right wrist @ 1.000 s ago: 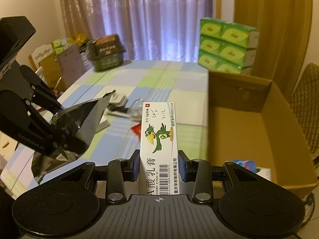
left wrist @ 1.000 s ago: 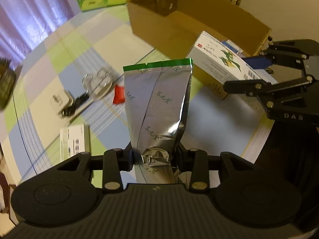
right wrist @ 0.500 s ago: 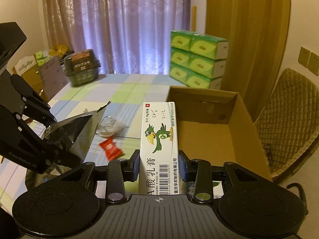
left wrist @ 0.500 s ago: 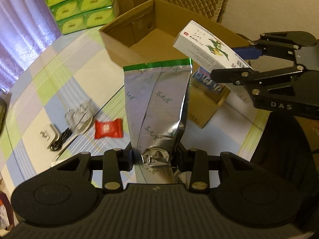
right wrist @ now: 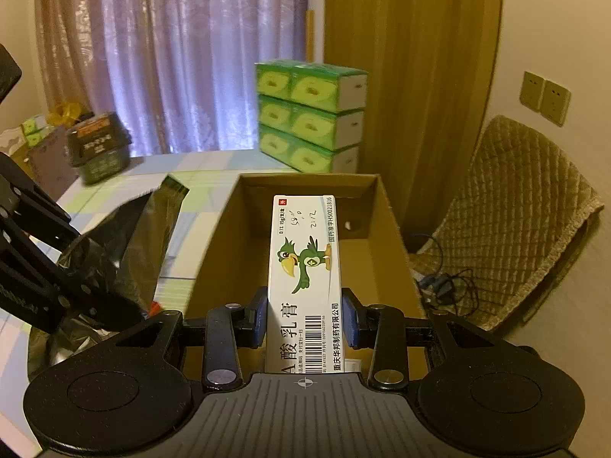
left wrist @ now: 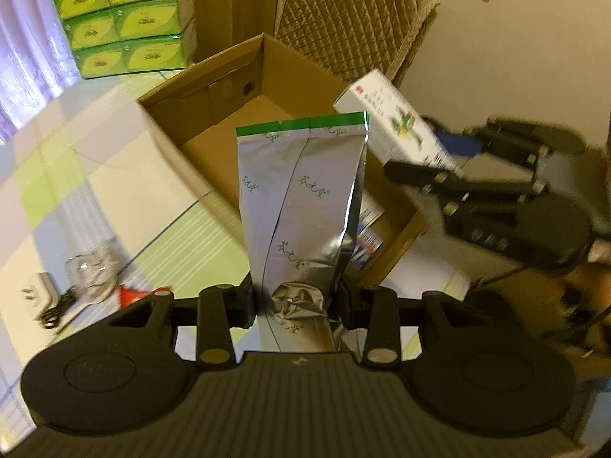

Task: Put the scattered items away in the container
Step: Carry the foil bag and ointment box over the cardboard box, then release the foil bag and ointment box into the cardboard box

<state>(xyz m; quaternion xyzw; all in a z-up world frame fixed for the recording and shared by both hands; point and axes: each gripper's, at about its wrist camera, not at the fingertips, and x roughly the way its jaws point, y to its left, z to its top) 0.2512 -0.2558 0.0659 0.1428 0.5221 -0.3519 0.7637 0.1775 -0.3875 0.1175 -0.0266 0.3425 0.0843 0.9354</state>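
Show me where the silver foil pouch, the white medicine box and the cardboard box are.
silver foil pouch (left wrist: 301,198), left wrist view, middle of its front.
white medicine box (right wrist: 305,267), right wrist view, parrot print.
cardboard box (right wrist: 389,236), right wrist view, inner right wall.

Your left claw pinches the crumpled lower end of a silver foil pouch with a green top band, standing upright above the near wall of the open cardboard box, which sits on the table at 12 o'clock. Your right claw clamps a white carton printed with a green parrot and a barcode, held over the box's interior. At 8 o'clock on the table lie a red sweet, a crumpled clear wrapper and a black cable.
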